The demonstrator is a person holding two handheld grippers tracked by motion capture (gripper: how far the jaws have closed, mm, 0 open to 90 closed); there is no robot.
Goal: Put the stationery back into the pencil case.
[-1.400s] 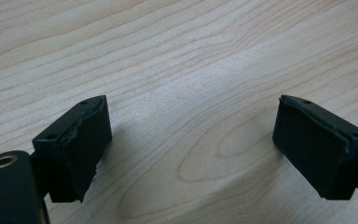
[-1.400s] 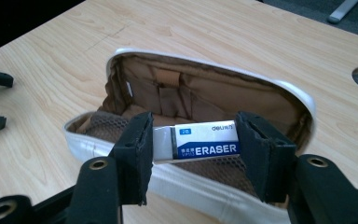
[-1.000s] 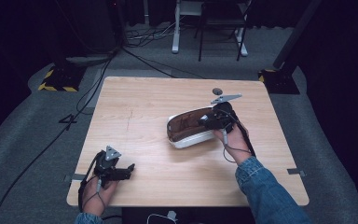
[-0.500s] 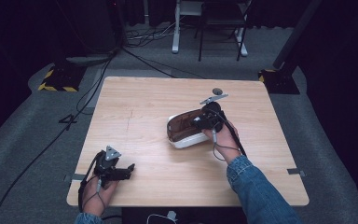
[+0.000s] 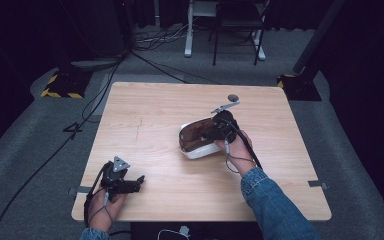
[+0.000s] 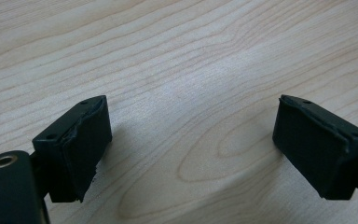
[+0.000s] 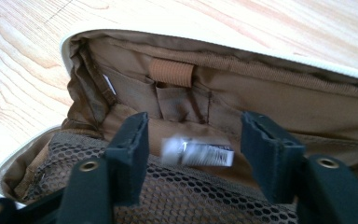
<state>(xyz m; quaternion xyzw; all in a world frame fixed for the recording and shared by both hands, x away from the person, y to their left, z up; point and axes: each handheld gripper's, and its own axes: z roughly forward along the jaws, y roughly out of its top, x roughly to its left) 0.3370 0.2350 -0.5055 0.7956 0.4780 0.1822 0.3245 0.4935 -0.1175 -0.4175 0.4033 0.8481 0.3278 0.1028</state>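
One small white packet (image 7: pixel 196 153) is being dropped into the open pouch (image 5: pixel 196 137) mid-table; the right gripper (image 7: pixel 193 140), jaws just parted, is releasing it. The left gripper (image 6: pixel 191 140) is being rested open, empty. Closing the pouch is likely remaining.

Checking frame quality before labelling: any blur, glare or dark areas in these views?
Right gripper view: the small white packet between the jaws is motion-blurred; the pouch lining is sharp. Left gripper view: soft sheen on the table. High view: the floor around is dark.
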